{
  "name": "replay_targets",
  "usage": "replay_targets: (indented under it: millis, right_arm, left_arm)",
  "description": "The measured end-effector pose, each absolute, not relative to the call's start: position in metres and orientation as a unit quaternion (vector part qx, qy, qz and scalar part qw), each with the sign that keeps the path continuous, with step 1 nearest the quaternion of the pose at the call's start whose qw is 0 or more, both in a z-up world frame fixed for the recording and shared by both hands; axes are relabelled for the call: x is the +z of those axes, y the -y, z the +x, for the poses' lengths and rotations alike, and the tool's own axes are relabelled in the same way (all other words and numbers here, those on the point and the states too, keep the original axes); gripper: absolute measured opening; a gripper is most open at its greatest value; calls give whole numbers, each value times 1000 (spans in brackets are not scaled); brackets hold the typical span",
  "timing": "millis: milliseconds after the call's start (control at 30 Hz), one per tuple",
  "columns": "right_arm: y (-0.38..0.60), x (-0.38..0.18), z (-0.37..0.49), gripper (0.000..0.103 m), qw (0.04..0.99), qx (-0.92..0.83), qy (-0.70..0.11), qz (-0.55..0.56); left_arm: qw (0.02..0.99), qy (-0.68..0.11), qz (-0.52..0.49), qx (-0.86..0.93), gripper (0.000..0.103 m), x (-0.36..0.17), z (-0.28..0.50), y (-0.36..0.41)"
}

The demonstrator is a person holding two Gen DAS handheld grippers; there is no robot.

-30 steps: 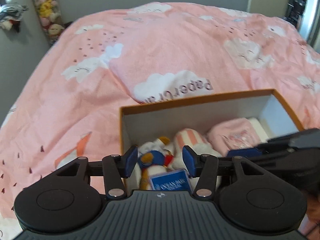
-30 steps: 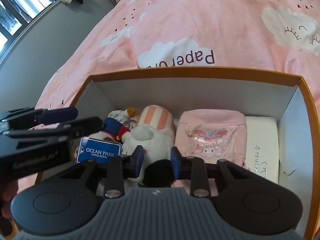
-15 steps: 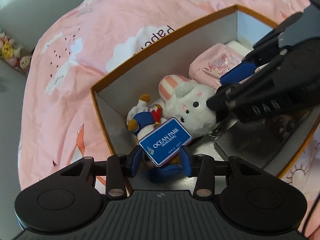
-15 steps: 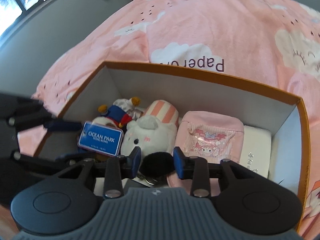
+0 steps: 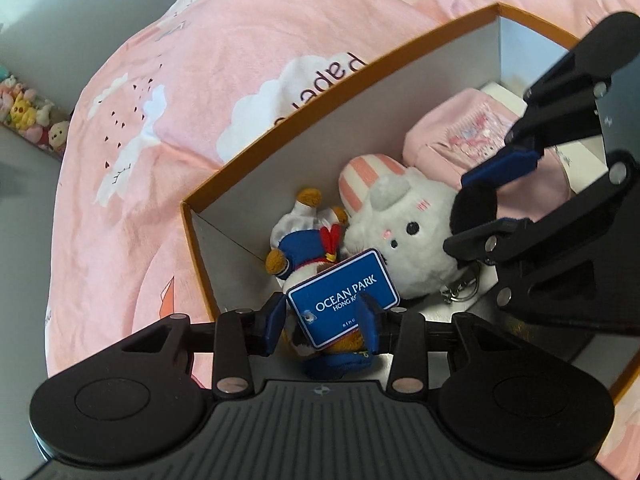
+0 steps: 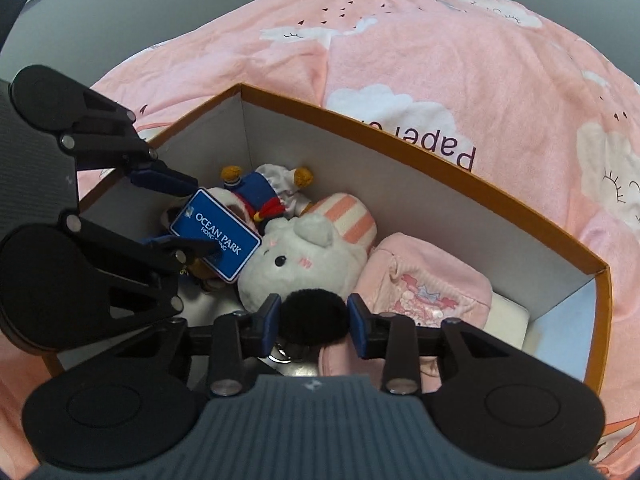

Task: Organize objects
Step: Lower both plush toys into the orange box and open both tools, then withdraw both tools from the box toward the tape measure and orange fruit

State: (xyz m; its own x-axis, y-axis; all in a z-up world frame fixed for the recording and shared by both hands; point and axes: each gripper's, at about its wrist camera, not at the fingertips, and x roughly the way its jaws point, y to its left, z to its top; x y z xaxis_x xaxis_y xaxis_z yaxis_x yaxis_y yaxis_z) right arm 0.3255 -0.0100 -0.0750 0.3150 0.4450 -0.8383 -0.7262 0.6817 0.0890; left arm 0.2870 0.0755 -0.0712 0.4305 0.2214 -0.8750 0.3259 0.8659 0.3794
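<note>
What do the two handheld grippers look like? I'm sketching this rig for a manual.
Both match: the left gripper and right gripper are matte black, with a ribbed grey-black body, two round disc housings, and jointed link bars with silver rivets. Each ends in two fingers capped with blue pads. A small cross mark sits at the body's centre. No cables or sleeves show.

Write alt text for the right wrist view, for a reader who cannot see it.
The right tool is closing around a black fuzzy pom-pom inside an orange-rimmed box on a pink cloud-print bedspread. Beside it lie a white plush, a pink pouch and a sailor plush, whose blue Ocean Park tag sits between the left tool's fingers.
</note>
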Motion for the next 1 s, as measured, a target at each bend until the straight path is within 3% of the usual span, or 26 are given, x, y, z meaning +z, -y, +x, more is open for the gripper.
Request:
replay_targets:
  millis: [233,467,633,833,1000]
  right_arm:
    - [11,-68,315,38,802,360,-447,-164]
    - [34,-26,273,38,833,379,-385,-122]
    - [53,-1,226,47,855,388,-332,-88]
    - [65,1,159,51,858,408,-296,-95]
    - [68,-29,128,52,849,399,-329,-110]
  left_arm:
    - [827,-512,232,-27,47,-61,277,-76]
    - [888,-433,150,-25,44,-4,227,-76]
    - [920,-384,81,18,43,27,171,-74]
    - [923,-376,25,77,37,13,103,-60]
    - [897,-439,0,47,37,-17,73,-55]
